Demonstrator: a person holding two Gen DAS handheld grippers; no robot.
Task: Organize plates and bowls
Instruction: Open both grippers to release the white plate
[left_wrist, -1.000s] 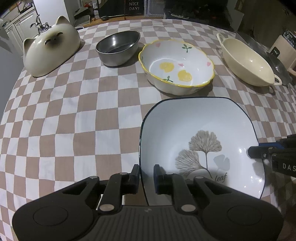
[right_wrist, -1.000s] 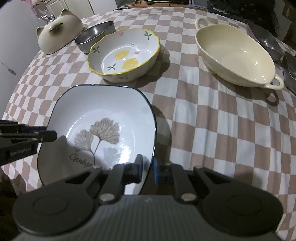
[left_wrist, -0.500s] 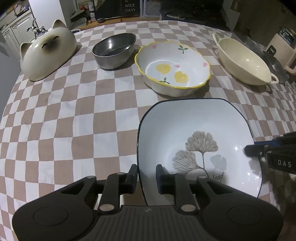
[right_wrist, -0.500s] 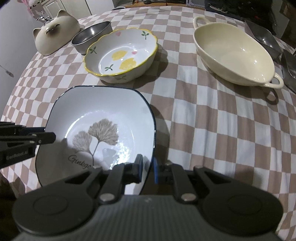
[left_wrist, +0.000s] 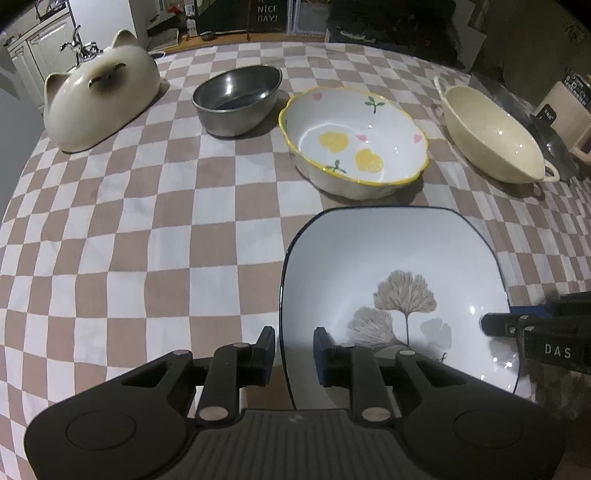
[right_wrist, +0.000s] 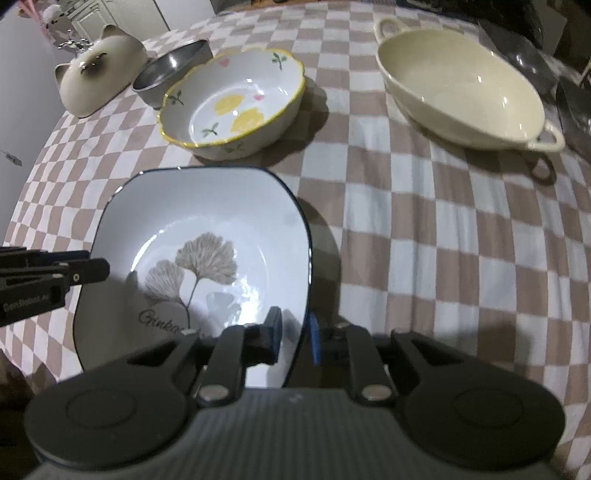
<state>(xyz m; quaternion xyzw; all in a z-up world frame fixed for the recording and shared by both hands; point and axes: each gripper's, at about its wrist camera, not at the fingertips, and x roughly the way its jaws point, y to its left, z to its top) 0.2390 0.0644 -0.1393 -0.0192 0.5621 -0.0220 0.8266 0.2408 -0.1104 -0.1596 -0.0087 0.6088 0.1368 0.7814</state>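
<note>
A square white plate (left_wrist: 388, 258) with a dark rim and a ginkgo leaf print lies on the checked tablecloth (left_wrist: 147, 221). My left gripper (left_wrist: 293, 347) straddles the plate's left rim. Its jaws are opening, with a small gap on each side of the rim. My right gripper (right_wrist: 295, 332) straddles the right rim of the plate (right_wrist: 207, 214). Its jaws are opening too, and the pads stand off the rim. Each gripper shows in the other view: the right gripper (left_wrist: 495, 325) at the right edge, the left gripper (right_wrist: 88, 267) at the left edge.
Beyond the plate stands a scalloped bowl (left_wrist: 354, 144) with yellow fruit print. A steel bowl (left_wrist: 236, 99) and a cat-shaped ceramic piece (left_wrist: 99, 99) are at the back left. A cream oval dish (left_wrist: 491, 133) with handles is at the back right, with dark utensils beside it.
Both pairs of jaws have widened around the plate's rim, from pinching it to standing off it. The plate and both hands have stayed about where they were.
</note>
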